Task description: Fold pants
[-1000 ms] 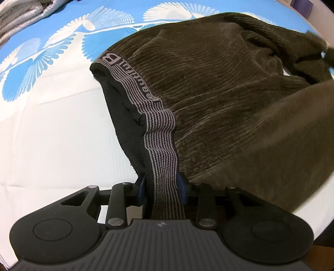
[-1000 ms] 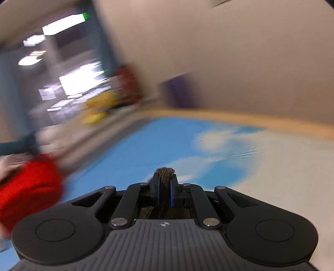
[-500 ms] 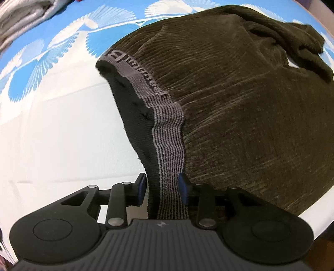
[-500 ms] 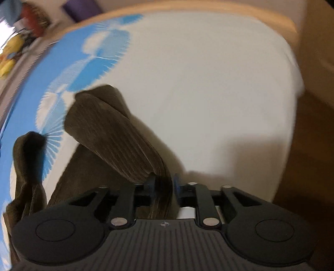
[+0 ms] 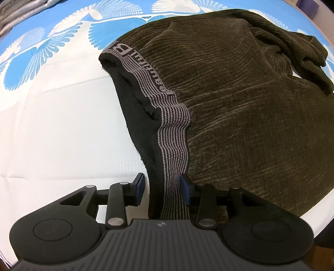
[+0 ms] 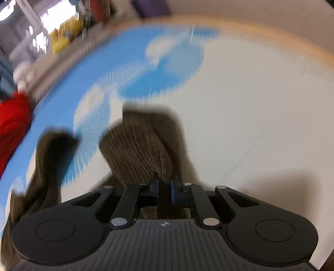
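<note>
Dark olive corduroy pants [image 5: 240,104] lie on the blue-and-white bed sheet [image 5: 62,125]. Their grey striped waistband [image 5: 173,129] runs down between the jaws of my left gripper [image 5: 161,187]. The left pad stands off the band and the right pad touches it, so this gripper is open. In the blurred right wrist view, my right gripper [image 6: 165,188] has its jaws closing, the pads pinching a folded pants leg [image 6: 137,146] that drapes onto the sheet [image 6: 250,104]. The other leg [image 6: 50,156] trails at the left.
Grey folded fabric [image 5: 18,10] lies at the far left of the bed. A red item [image 6: 12,121] sits beyond the bed at the left. The wooden bed edge [image 6: 271,37] curves along the far side, with cluttered shelves behind.
My left gripper's jaws have spread off the waistband. My right gripper has swung down from facing the room to the bed, bringing the pants leg onto the sheet.
</note>
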Available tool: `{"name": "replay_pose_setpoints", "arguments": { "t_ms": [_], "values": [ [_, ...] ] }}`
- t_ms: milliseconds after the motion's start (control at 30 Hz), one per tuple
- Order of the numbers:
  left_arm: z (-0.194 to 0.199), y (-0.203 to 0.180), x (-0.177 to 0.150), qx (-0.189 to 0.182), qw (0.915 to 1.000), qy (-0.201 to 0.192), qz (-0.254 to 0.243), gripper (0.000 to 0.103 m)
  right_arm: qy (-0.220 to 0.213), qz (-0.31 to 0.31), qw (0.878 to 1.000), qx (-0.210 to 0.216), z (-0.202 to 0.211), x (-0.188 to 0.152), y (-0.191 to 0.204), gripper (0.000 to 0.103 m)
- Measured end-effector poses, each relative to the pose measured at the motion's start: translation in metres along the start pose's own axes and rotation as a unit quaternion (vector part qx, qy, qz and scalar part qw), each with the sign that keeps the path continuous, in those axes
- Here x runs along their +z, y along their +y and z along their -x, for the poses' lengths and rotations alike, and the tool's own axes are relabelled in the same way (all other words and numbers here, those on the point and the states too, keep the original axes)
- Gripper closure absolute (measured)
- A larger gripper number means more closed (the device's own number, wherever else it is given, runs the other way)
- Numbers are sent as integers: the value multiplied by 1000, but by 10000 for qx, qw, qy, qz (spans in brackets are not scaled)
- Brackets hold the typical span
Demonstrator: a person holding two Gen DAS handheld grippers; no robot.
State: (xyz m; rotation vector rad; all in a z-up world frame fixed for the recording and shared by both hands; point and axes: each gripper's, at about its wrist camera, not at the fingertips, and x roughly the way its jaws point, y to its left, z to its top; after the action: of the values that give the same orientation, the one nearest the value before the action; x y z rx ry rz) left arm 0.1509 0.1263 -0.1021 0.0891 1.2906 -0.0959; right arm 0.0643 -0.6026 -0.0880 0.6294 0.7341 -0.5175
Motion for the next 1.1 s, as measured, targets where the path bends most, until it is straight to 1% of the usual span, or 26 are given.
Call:
{"name": "replay_pose_setpoints", "arguments": {
  "t_ms": [33, 67, 100, 133, 167, 200, 233, 267, 300, 333, 367, 400, 467, 500, 600, 667, 767, 900, 967, 1000, 1033, 1067, 1100],
  "values": [
    [0, -1, 1, 0, 10000, 4, -18, 61, -499, -342, 9977, -292, 16, 3, -7, 95],
    [1, -2, 1, 25, 10000, 6, -42, 61, -946, -878, 9888, -752, 32, 4, -19, 95],
    [1, -4, 1, 67, 9999, 6, -81, 61, -1064, -1317, 9788, -1154, 40, 1, -33, 95],
    [1, -6, 2, 101, 9999, 10, -115, 61, -878, -1643, 9694, -1601, 41, -6, -47, 95],
    [0, -7, 2, 127, 9998, 13, -138, 61, -509, -1791, 9622, -1990, 36, -13, -57, 95],
    [1, -9, 2, 135, 9998, 14, -135, 61, -101, -1899, 9550, -2278, 30, -22, -67, 95],
    [1, -9, 1, 140, 9998, 11, -127, 61, 48, -2070, 9480, -2418, 29, -29, -75, 95],
    [2, -9, -1, 147, 9998, 1, -138, 61, 43, -2242, 9431, -2454, 33, -33, -81, 95],
    [3, -11, -2, 148, 9997, -9, -169, 62, 9, -2261, 9435, -2423, 35, -34, -82, 94],
    [3, -11, -3, 129, 9997, -24, -214, 67, 25, -2113, 9479, -2386, 35, -33, -79, 90],
    [4, -12, -5, 94, 9996, -41, -255, 76, 43, -1925, 9527, -2350, 34, -32, -74, 90],
    [6, -12, -7, 62, 9996, -59, -283, 77, 51, -1785, 9562, -2317, 34, -31, -70, 90],
    [8, -11, -10, 127, 9993, -100, -341, 81, 60, -1606, 9611, -2246, 36, -31, -66, 89],
    [9, -10, -13, 160, 9992, -117, -357, 81, 62, -1559, 9626, -2213, 38, -32, -66, 93],
    [12, -7, -19, 258, 9989, -107, -382, 82, 94, -1423, 9691, -2013, 38, -30, -59, 94],
    [14, -3, -23, 231, 9991, -61, -341, 82, 185, -1326, 9717, -1945, 36, -31, -54, 94],
    [17, 3, -29, 189, 9994, -11, -283, 82, 325, -1238, 9709, -2025, 28, -30, -46, 94],
    [20, 2, -33, 181, 9994, 30, -284, 82, 548, -1016, 9677, -2240, 24, -31, -41, 94],
    [22, 1, -32, 181, 9994, -9, -294, 79, 662, -903, 9669, -2293, 23, -32, -41, 90],
    [23, -1, -33, 206, 9992, -39, -347, 78, 692, -813, 9658, -2365, 24, -32, -39, 85],
    [24, -2, -35, 237, 9988, -69, -411, 77, 684, -704, 9632, -2502, 26, -32, -36, 75],
    [25, -5, -34, 270, 9984, -109, -477, 74, 614, -602, 9598, -2671, 31, -31, -33, 71],
    [28, -3, -36, 274, 9982, -157, -503, 73, 442, -525, 9567, -2830, 38, -30, -29, 65]
  ]
}}
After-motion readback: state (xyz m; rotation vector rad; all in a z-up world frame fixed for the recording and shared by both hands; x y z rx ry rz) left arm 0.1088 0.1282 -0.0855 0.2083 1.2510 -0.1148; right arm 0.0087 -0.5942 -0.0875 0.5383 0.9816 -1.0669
